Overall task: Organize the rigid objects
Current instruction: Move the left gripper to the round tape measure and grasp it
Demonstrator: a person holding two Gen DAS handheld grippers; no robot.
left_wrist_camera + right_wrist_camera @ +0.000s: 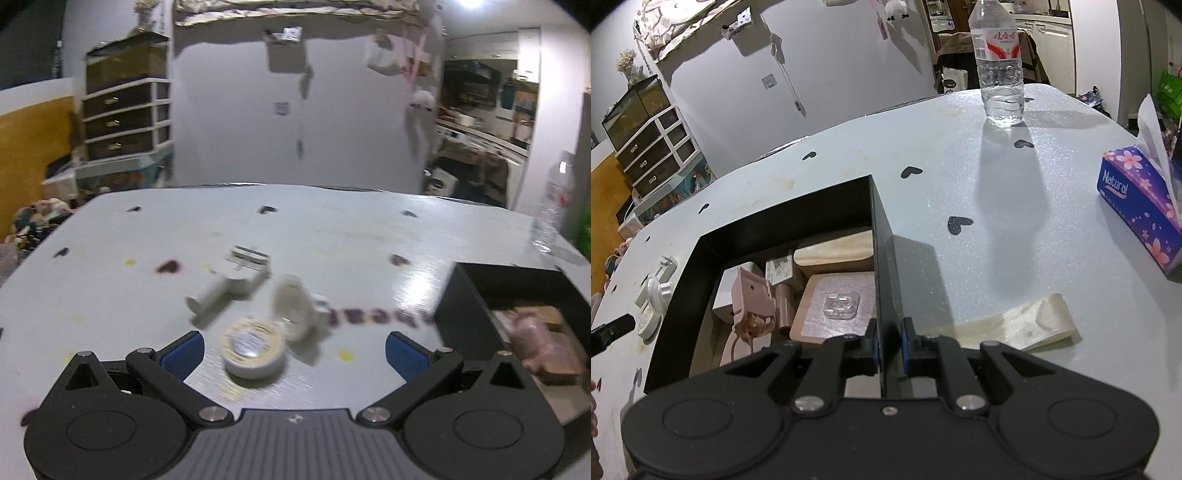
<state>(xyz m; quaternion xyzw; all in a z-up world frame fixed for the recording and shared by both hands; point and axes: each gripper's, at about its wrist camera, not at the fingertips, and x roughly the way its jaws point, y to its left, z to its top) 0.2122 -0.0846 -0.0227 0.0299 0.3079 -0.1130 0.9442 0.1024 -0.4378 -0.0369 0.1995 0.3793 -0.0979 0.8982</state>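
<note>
Motion-blurred left view, glare on table (417, 284), sharp right view, long bottle (999, 70) shadow, fisheye edges

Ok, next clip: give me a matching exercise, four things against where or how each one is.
Things:
1. water bottle
2. tissue pack
3. tape roll
4. right gripper

Places or states:
A. between the open left fingers
B. clamped on the black box wall
C. upright at the table's far edge
D. lying at the table's right side

Pairs: 1-C, 2-D, 3-A, 4-B
</note>
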